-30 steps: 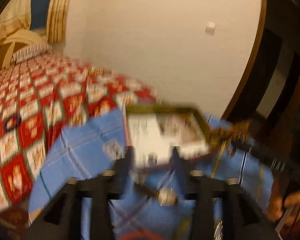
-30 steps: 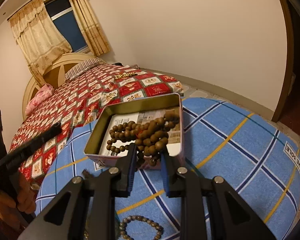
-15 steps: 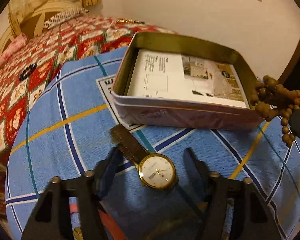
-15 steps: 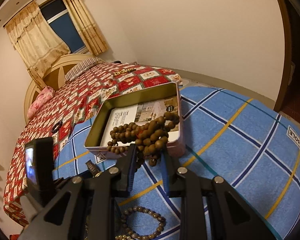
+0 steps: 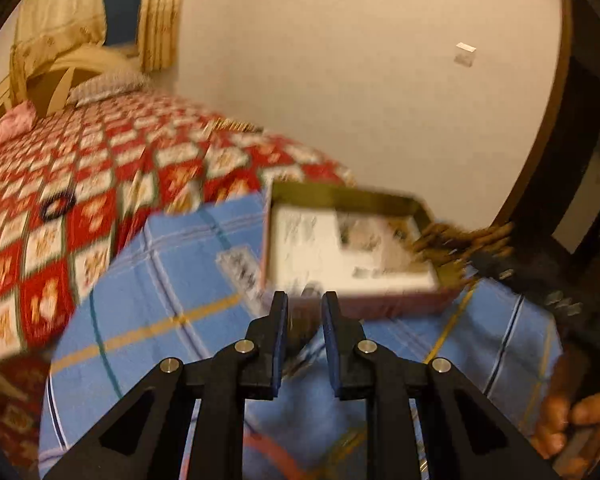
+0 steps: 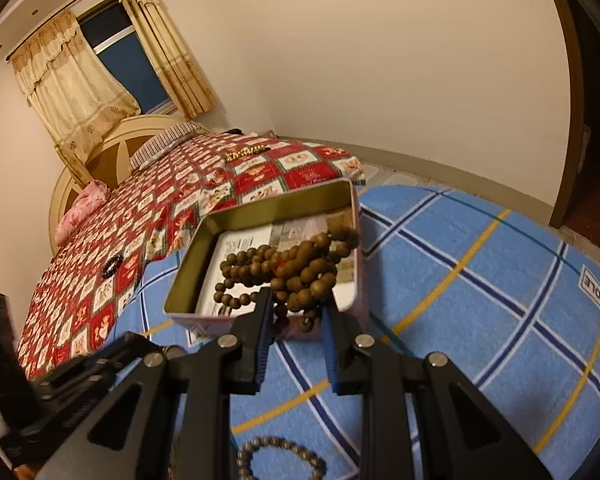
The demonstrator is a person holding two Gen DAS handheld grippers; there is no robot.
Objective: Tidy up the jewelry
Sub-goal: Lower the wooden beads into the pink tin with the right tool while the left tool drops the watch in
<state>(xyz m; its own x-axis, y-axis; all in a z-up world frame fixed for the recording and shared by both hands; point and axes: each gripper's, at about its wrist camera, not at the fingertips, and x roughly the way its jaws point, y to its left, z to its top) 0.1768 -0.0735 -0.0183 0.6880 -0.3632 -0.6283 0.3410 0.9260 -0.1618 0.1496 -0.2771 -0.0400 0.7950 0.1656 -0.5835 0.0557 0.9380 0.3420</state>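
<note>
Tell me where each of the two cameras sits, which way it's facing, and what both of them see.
Left wrist: on the left gripper, jaws closing, aimed down over the blue cloth at the tin; a hand shows lower right.
Right wrist: on the right gripper, clamped on the wooden beads over the tin; the left gripper shows lower left.
Shared: tin, beads, cloth, bed.
</note>
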